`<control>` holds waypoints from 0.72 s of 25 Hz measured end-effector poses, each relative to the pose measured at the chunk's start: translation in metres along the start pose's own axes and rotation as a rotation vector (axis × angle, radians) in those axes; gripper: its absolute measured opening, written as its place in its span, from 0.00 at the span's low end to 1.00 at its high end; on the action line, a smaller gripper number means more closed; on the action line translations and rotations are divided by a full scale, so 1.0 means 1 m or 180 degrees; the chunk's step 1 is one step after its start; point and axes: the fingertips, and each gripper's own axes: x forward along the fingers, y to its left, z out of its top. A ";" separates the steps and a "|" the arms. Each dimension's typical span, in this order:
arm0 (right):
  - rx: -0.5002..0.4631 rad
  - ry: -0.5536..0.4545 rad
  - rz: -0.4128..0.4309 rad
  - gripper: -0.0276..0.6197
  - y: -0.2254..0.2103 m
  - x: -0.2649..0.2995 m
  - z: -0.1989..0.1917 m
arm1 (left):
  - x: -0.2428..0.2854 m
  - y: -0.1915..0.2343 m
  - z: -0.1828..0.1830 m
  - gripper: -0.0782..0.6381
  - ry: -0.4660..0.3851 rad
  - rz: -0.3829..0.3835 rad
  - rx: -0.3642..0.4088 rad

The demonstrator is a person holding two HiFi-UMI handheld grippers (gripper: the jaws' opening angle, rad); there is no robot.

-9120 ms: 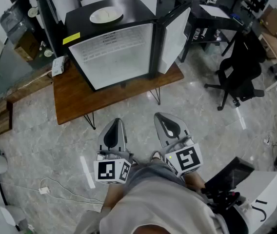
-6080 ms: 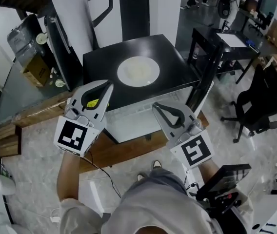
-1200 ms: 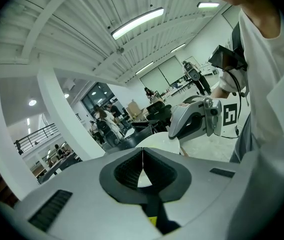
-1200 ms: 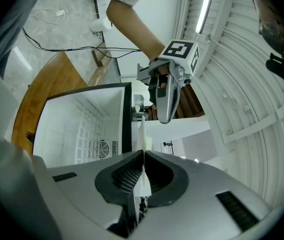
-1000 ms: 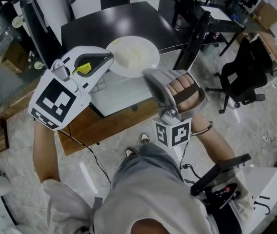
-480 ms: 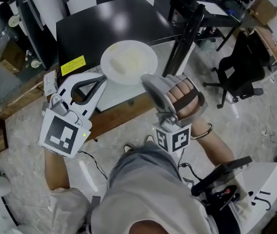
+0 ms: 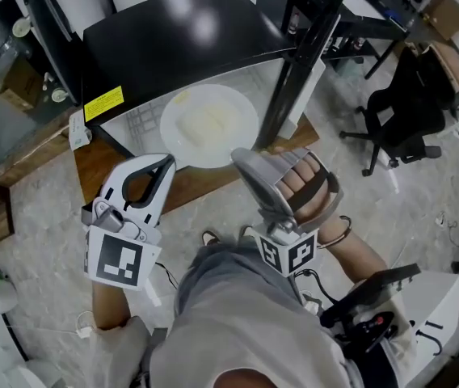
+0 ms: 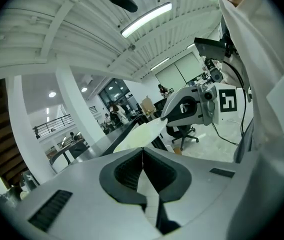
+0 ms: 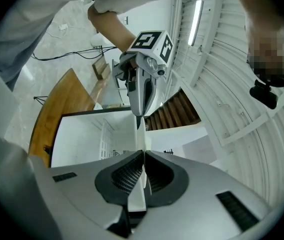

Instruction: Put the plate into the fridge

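Note:
The white plate [image 7: 209,124] hangs level in front of the black fridge [image 7: 173,35], over its open white inside [image 7: 136,120]. My right gripper [image 7: 238,157] is shut on the plate's near right rim; in the right gripper view the plate [image 9: 139,134] runs edge-on between the jaws of that gripper [image 9: 143,157]. My left gripper [image 7: 167,162] sits shut and empty just off the plate's near left edge. In the left gripper view its jaws [image 8: 142,152] meet, with the plate [image 8: 142,133] beyond them.
The fridge door [image 7: 294,67] stands open to the right. The fridge rests on a low wooden table [image 7: 104,164]. A black office chair [image 7: 399,111] and dark desks [image 7: 359,23] stand at the right. Cardboard boxes [image 7: 19,83] lie at the left.
The plate came down and nearer, from above the fridge top to in front of its opening, still in the right gripper. The left gripper dropped down and away from the plate's left rim.

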 end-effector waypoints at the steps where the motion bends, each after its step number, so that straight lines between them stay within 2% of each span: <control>1: 0.0012 -0.0015 0.0018 0.08 0.004 -0.001 -0.002 | 0.002 -0.002 -0.003 0.14 0.0014 0.0006 -0.0051; 10: 0.0034 0.0054 0.0203 0.08 0.065 0.040 -0.034 | 0.026 0.003 -0.063 0.14 0.0159 0.0455 -0.0621; 13: 0.0020 0.0127 0.0238 0.08 0.086 0.066 -0.046 | 0.044 0.007 -0.084 0.14 0.0115 0.0586 -0.0825; 15: 0.0009 0.0161 0.0214 0.08 0.099 0.084 -0.052 | 0.055 0.014 -0.097 0.14 0.0077 0.0776 -0.0965; 18: -0.0023 0.0214 0.0165 0.08 0.114 0.109 -0.060 | 0.069 0.027 -0.114 0.14 0.0065 0.1208 -0.1116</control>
